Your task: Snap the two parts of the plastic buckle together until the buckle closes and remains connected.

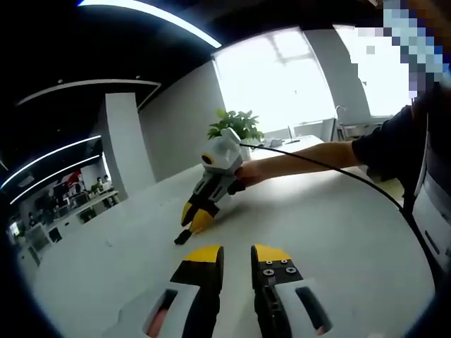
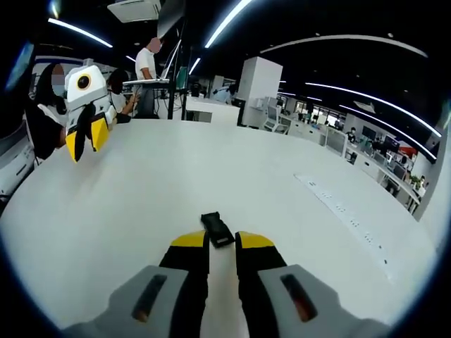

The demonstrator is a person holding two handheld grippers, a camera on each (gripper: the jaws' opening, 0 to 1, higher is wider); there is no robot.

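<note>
- Left gripper view: the left gripper (image 1: 237, 262) hangs over the white table (image 1: 338, 232) with nothing between its yellow-tipped jaws. They stand only slightly apart, a narrow gap showing bare tabletop.
- Across the table, the right gripper (image 1: 192, 224) is tipped nose-down, held by a person's hand (image 1: 248, 172). A small black buckle piece (image 1: 182, 236) lies on the table at its yellow tips. I cannot tell from here whether the tips touch or pinch it.
- That piece lies ahead and to the left of the left gripper, well apart from it. A potted plant (image 1: 235, 125) stands at the far edge by the bright window.
- Right gripper view: the buckle piece (image 2: 217, 229) sits just beyond the right gripper (image 2: 221, 244), in line with the gap between its jaws. Its long axis runs roughly along the jaws, angled a little to the left as it goes away.
- These jaws are nearly together, a thin slot between them. The near end of the piece seems to sit at the mouth of the slot, not visibly clamped.
- The left gripper (image 2: 83, 144) hovers far off at upper left, above the table, its jaws pointing down and nearly closed.
- My read: the right gripper is much the nearer one. I can make out one black piece only, and cannot say whether it is one half or both.
</note>
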